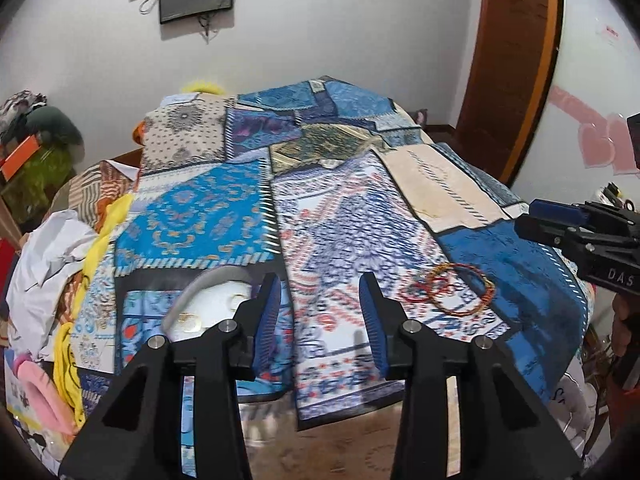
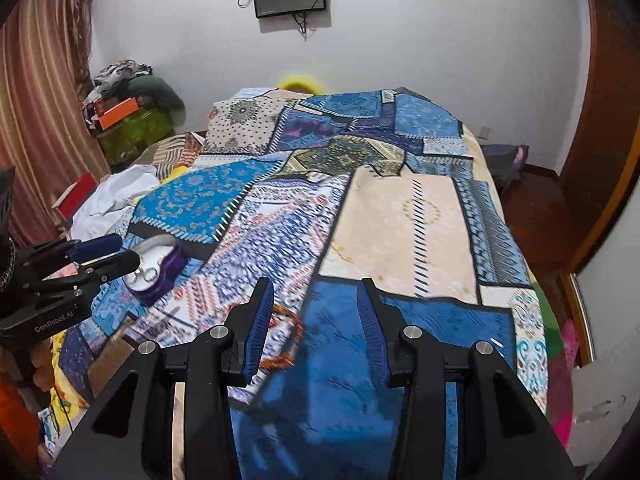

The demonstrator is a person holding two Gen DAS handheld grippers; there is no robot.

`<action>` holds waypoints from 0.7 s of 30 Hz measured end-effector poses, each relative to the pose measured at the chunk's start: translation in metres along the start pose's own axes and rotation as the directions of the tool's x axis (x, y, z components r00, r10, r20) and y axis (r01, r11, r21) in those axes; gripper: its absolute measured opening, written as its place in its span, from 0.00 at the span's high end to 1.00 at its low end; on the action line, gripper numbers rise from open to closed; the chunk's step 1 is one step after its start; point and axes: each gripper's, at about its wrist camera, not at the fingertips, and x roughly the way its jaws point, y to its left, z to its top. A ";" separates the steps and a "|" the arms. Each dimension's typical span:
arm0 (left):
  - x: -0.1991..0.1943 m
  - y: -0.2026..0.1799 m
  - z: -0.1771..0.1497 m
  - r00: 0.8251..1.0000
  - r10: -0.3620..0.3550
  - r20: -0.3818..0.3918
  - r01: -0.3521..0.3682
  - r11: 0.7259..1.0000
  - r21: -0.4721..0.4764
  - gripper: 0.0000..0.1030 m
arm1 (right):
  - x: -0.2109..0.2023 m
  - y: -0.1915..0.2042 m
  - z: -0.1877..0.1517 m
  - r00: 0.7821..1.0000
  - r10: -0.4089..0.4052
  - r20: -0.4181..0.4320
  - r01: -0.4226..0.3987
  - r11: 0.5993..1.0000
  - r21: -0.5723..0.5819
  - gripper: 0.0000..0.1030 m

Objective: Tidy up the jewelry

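Observation:
An open jewelry box (image 1: 208,304) with a white lining and purple sides (image 2: 156,268) lies on the patchwork bed cover, holding gold earrings. Red and orange beaded bracelets (image 1: 452,288) lie on the cover to the right of it; in the right wrist view they (image 2: 288,340) are partly hidden behind the left finger. My left gripper (image 1: 320,320) is open and empty, between the box and the bracelets. My right gripper (image 2: 316,328) is open and empty, just right of the bracelets. Each gripper shows in the other's view, the right one (image 1: 560,224) and the left one (image 2: 104,256).
The patchwork blue and beige cover (image 2: 400,220) spans the bed. White and yellow clothes (image 1: 52,264) pile at the bed's left edge. A cluttered stand (image 2: 128,120) sits by the curtain. A wooden door (image 1: 516,60) is on the right.

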 end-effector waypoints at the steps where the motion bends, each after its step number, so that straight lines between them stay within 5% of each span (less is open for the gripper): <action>1: 0.004 -0.004 0.000 1.000 -0.011 -0.010 0.011 1.000 0.004 0.61 | -0.001 -0.002 -0.002 1.000 0.000 -0.003 0.000 1.000 0.000 0.62; 11: 0.048 -0.034 -0.018 0.987 -0.072 -0.147 0.076 0.997 0.024 0.61 | 0.007 -0.020 -0.030 0.997 0.017 -0.075 -0.017 1.000 0.006 0.61; 21: 0.061 -0.047 -0.021 0.979 -0.131 -0.156 0.135 0.991 0.014 0.72 | 0.022 -0.012 -0.036 0.992 0.069 -0.106 -0.071 0.997 -0.013 0.61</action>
